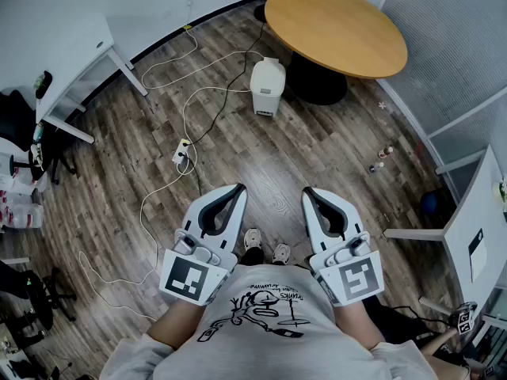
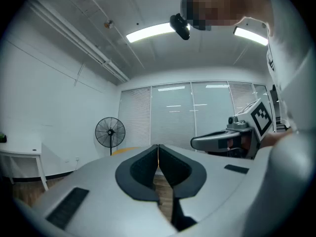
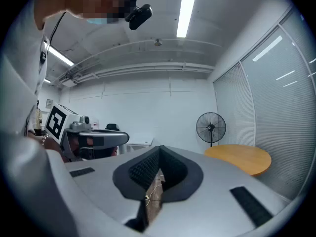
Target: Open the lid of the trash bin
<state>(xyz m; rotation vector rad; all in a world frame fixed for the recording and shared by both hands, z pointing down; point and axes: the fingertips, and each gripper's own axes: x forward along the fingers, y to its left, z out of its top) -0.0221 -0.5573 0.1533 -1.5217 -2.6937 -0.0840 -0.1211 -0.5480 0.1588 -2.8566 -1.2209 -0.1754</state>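
The left claw (image 1: 236, 190) and the right claw (image 1: 309, 193) are each pressed together and hold nothing, low in front of the person's body. The white trash bin (image 1: 268, 86) stands on the wooden floor (image 1: 238, 145), well apart from both claws, just beside the round table (image 1: 337, 28).

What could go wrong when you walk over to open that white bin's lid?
1. White cables and a power strip lie across the way to the trash bin; a foot could catch on them.
2. The bin stands close beside the round table, so an arm might bump its edge.
3. The left hand-held gripper and the right hand-held gripper are both shut; they probably need opening before they can grip the lid.
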